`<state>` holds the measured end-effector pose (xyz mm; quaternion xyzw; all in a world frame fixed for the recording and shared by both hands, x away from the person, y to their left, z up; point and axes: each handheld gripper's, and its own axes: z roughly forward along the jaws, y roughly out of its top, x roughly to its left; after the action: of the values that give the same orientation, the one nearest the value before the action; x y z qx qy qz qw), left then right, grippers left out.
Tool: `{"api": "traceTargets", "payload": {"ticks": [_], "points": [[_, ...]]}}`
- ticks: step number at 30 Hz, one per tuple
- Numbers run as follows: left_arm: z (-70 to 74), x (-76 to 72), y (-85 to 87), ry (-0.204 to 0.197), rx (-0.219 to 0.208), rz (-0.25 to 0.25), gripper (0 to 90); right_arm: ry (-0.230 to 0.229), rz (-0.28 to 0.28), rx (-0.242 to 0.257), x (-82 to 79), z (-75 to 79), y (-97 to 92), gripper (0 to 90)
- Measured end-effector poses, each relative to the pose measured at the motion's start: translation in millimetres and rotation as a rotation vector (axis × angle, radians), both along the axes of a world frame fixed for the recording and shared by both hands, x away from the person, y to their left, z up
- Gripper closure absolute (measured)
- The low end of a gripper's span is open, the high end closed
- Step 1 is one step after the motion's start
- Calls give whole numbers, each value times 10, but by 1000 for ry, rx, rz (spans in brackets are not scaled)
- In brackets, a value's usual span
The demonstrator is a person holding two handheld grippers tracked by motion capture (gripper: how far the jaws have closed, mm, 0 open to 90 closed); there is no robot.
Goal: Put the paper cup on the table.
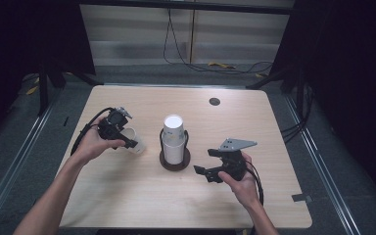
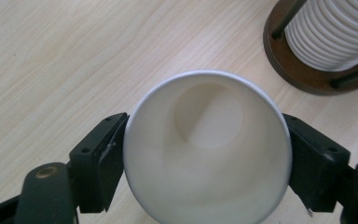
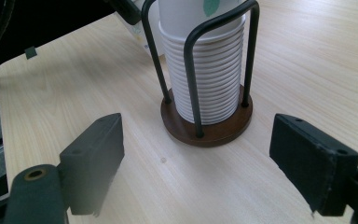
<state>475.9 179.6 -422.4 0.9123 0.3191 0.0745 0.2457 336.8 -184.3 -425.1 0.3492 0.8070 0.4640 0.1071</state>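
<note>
A white paper cup [image 2: 205, 154] sits between the jaws of my left gripper [image 2: 205, 158], mouth toward the camera, with a pad against its wall on each side. From above, the left gripper [image 1: 131, 141] and the cup [image 1: 138, 142] are low over the table, left of a stack of white paper cups [image 1: 174, 139] in a black wire holder with a round brown base [image 1: 175, 165]. My right gripper [image 1: 203, 161] stands open to the right of the holder. Its jaws [image 3: 214, 158] face the cup stack [image 3: 209, 70] and base [image 3: 205, 128], with nothing between them.
The light wooden table [image 1: 127, 196] has a round black grommet [image 1: 214, 101] near its far edge. Cables lie on the grey floor beyond the table. In the left gripper view the holder base [image 2: 298, 74] is at upper right, close to the held cup.
</note>
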Motion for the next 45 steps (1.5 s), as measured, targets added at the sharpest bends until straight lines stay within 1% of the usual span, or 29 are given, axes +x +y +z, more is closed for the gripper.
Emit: {"api": "traceTargets", "payload": {"ticks": [2, 4, 5, 9, 11, 16, 18, 19, 21, 22, 23, 25, 30, 31, 32, 34, 35, 37, 39, 40, 42, 45], "points": [[-14, 7, -26, -7, 13, 3, 216, -3, -6, -3, 1, 1, 1, 173], [-32, 4, -52, 8, 9, -1, 214, -1, -6, -3, 3, 1, -1, 173], [-39, 8, -59, -2, 13, -6, 211, -1, -6, -2, 1, 3, -3, 173], [-44, 18, -77, -4, 8, 1, 211, 0, -7, -1, 4, 2, -6, 173], [-47, 19, -93, -15, 7, 3, 210, -1, -5, -2, 3, 1, -3, 173], [-72, 20, -139, -7, -5, 8, 202, -1, -7, -1, 4, 3, -6, 173], [-73, 11, -164, -17, -3, 5, 197, -1, -7, -1, 3, 4, -8, 174], [-71, 10, -174, -11, -8, 7, 197, -1, -7, -1, 3, 4, -8, 173], [-69, 5, -194, -15, -13, 7, 197, 0, -6, -2, 4, 2, -6, 173], [-66, 7, -195, -23, -11, 8, 197, 0, -6, -2, 3, 2, -5, 173], [-63, 10, -192, -30, -15, 12, 196, 0, -6, -2, 3, 2, -5, 174], [-65, 9, -189, -20, -35, 10, 189, -1, -6, -1, 3, 4, -7, 173], [-78, 6, -169, -25, -51, 18, 171, -1, -8, -2, 3, 5, -9, 173], [-77, 3, -163, -20, -56, 18, 171, 0, -8, -2, 2, 5, -8, 174], [-73, 4, -159, -26, -54, 16, 171, 0, -7, -2, 1, 6, -7, 174], [-68, -2, -152, -33, -71, 22, 171, 0, -8, -2, 2, 5, -7, 174], [-60, -4, -144, -30, -83, 28, 169, 0, -8, -1, 3, 5, -8, 174], [-48, -9, -134, -40, -95, 24, 169, 0, -9, -2, 3, 4, -8, 174], [-38, -15, -127, -35, -110, 17, 166, -1, -8, -1, 2, 6, -9, 174], [-32, -20, -125, -41, -114, 16, 166, -1, -9, -1, 1, 8, -8, 174], [-11, -22, -107, -49, -139, 26, 166, -1, -8, 0, 2, 9, -9, 174], [9, -25, -91, -56, -162, 28, 165, -2, -8, -1, 1, 9, -10, 174]]}}
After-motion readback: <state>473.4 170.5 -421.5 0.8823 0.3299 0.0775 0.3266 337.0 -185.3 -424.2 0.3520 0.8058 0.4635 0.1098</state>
